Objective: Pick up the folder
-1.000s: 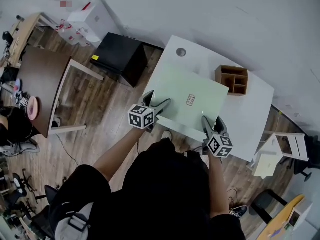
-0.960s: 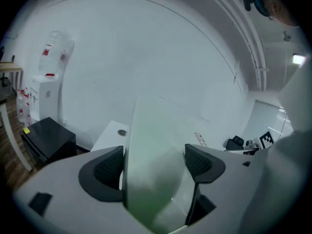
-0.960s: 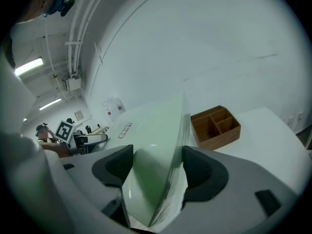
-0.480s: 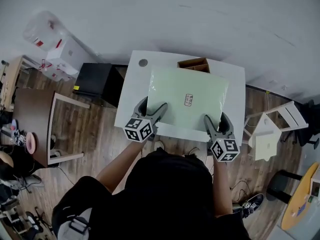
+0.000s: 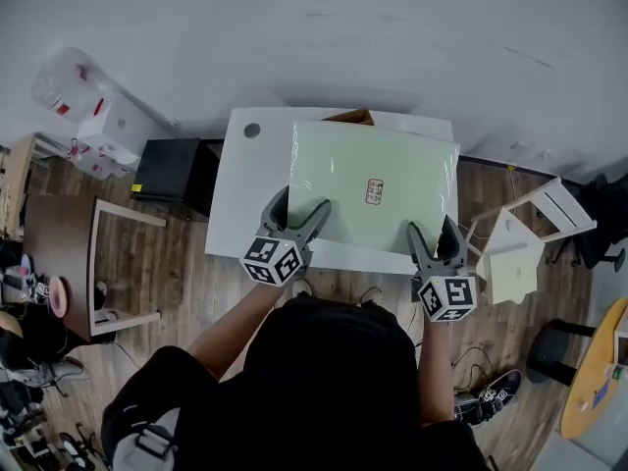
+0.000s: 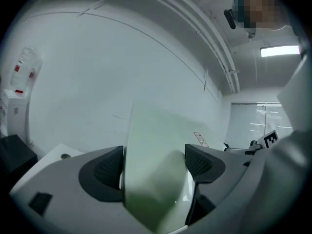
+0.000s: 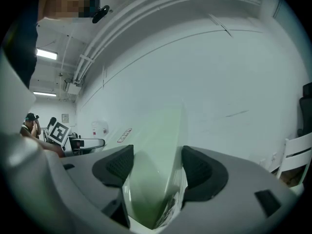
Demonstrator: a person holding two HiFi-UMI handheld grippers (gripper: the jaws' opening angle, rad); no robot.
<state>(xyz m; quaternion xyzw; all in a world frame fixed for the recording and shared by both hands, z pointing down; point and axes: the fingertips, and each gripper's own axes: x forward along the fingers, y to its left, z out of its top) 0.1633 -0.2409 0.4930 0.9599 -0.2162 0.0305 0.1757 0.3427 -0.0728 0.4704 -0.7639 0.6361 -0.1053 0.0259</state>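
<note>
Together, left gripper [image 5: 300, 203] and right gripper [image 5: 433, 226] clamp the folder [image 5: 375, 180].

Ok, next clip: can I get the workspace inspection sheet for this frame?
Surface: white table, with a round hole near its far left corner.
Job's things: pale green folder, raised off the table and gripped along its near edge.
Clutter: wooden box, mostly hidden behind the folder.
Grippers: left gripper and right gripper, each shut on the folder, which stands between the jaws in both gripper views.
Cables: what looks like a thin cable on the floor; too faint to trace.
Surroundings: wood floor, black cabinet left of the table, white chair on its right.
</note>
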